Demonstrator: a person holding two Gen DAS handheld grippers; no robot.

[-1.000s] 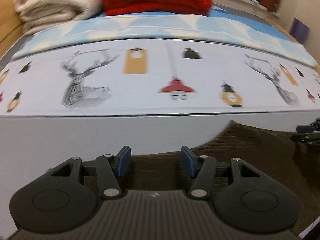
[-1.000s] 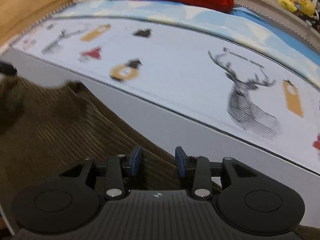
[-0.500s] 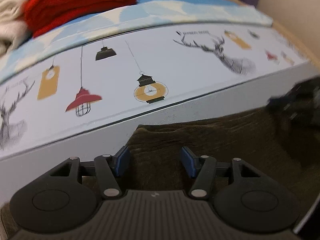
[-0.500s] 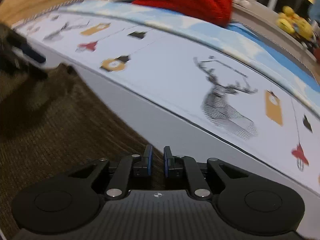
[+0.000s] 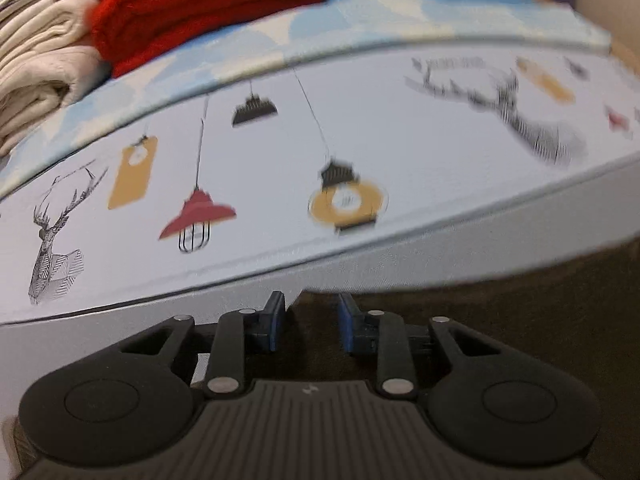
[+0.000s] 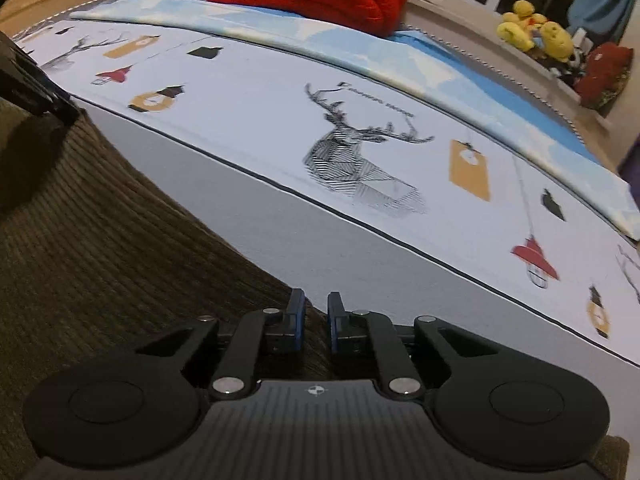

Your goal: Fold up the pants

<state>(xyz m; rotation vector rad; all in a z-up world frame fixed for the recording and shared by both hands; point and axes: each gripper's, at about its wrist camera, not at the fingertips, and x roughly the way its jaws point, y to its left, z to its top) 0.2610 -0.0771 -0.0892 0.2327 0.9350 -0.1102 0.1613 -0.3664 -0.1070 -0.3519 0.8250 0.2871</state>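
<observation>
Left gripper [image 5: 310, 322]: jaws apart over the corner of the pants [image 5: 500, 332]; no cloth pinched.
Pants: brown corduroy, flat on the bed's printed sheet [image 5: 280, 152], at its near edge.
Right gripper [image 6: 316, 322]: jaws nearly closed at the pants [image 6: 100, 232] edge; grip cannot be confirmed.
Progress: judged early; no finished fold visible.

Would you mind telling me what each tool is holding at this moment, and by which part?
The right tool is nearly closed on the edge of the brown pants. The left tool is open over the pants' edge, holding nothing.
</observation>
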